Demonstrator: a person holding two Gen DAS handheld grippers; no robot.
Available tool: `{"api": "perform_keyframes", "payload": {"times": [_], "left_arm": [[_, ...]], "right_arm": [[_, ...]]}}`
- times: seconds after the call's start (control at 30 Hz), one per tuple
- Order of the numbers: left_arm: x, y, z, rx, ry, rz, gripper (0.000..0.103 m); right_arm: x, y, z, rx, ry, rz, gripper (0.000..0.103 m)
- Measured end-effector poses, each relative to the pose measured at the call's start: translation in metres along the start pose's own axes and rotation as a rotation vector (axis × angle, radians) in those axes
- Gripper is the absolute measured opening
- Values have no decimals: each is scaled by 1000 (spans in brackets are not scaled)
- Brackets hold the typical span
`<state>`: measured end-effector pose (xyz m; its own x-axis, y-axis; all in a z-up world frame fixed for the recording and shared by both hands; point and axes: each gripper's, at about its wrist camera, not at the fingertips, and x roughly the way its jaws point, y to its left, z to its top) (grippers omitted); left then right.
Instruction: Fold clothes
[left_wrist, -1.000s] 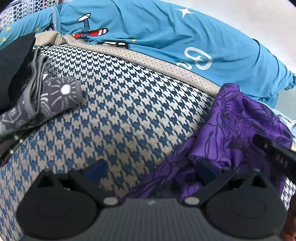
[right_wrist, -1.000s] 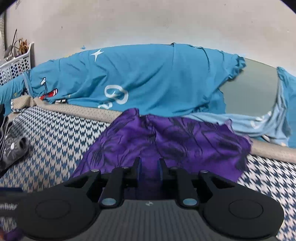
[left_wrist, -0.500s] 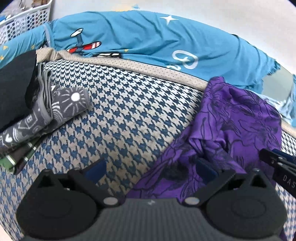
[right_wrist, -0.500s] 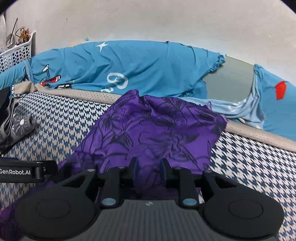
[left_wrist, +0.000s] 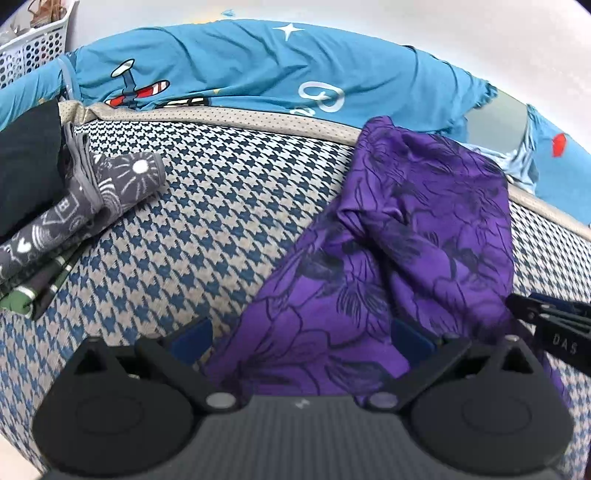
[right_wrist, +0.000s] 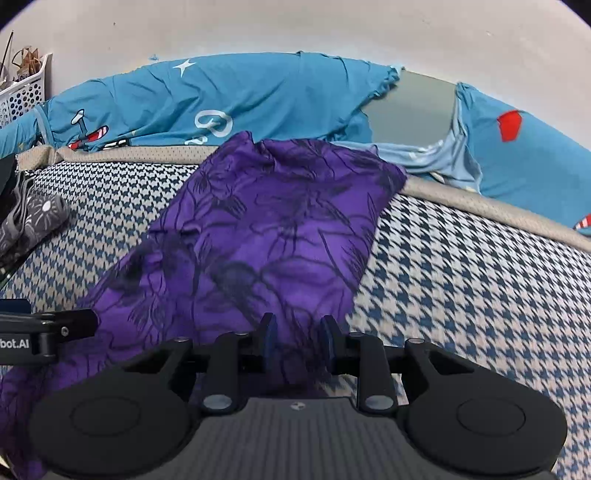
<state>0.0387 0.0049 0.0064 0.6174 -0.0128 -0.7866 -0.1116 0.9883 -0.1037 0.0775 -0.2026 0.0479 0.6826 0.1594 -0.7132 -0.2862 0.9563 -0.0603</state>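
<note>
A purple garment (left_wrist: 424, 229) with dark flower outlines lies stretched across the houndstooth bed cover (left_wrist: 207, 206). Its far end reaches the beige border. In the right wrist view my right gripper (right_wrist: 298, 339) is shut on a bunched near edge of the purple garment (right_wrist: 277, 229), with cloth filling the narrow gap between the blue pads. My left gripper (left_wrist: 299, 338) stands wide open over the garment's left near corner; the cloth lies between its jaws without being pinched. The right gripper's tip (left_wrist: 524, 306) shows at the right edge of the left wrist view.
A blue cartoon-print cloth (left_wrist: 240, 62) covers the back along the wall. Folded grey patterned clothes (left_wrist: 92, 195) and a black garment (left_wrist: 26, 162) sit at the left. A white perforated basket (left_wrist: 33, 51) stands at the far left.
Both grippers have drawn back toward the near side. The purple garment has been pulled out from a crumpled heap into a longer, flatter shape.
</note>
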Motion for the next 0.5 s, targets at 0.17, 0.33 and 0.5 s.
{"api": "perform_keyframes", "payload": {"times": [0.17, 0.33, 0.5], "left_arm": [[-7, 1, -10, 16, -3, 9, 103], [-11, 5, -17, 26, -1, 10, 103], [-14, 11, -25, 36, 4, 22, 103]], "right_arm": [[-12, -5, -9, 1, 2, -5, 25], [-21, -11, -17, 2, 4, -8, 25], [-29, -20, -30, 20, 9, -1, 25]]}}
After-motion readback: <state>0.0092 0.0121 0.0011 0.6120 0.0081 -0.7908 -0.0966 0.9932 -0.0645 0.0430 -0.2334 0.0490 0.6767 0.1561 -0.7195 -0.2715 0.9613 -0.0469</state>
